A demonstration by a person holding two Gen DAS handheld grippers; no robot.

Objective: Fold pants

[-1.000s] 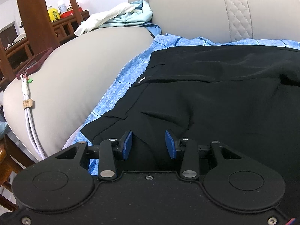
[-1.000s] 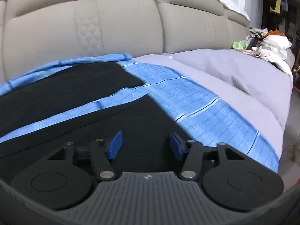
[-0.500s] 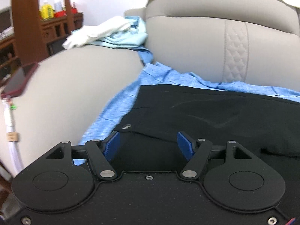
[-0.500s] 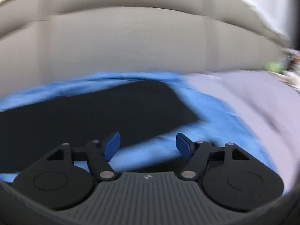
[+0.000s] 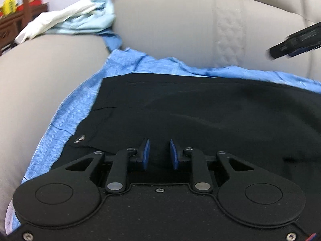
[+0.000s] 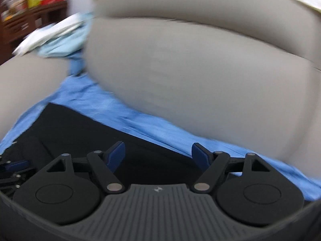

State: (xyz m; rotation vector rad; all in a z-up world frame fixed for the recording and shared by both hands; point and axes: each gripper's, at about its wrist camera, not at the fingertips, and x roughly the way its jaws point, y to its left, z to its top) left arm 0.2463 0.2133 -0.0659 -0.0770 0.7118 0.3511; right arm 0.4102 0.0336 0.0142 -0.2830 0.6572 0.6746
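While the black pants point(image 5: 200, 108) lie flat on the blue cloth point(image 5: 66, 118) over the sofa seat, the left gripper point(image 5: 159, 152) sits low over their near edge by the waist corner. Its jaws have just been closing and stand narrow, a small gap left; dark fabric fills the view between the pads point(image 5: 146, 152), but whether any is pinched I cannot tell. Right gripper point(image 6: 158, 154): jaws have just been opening, now wide, nothing between them; that view is blurred. It hovers above the far edge of the pants, near the sofa backrest point(image 6: 200, 70).

Key relation: the garment's long axis runs across the seat, left to right, and extends rightward from the waist end. Left gripper is nearer that waist end; right gripper is at the far long edge.
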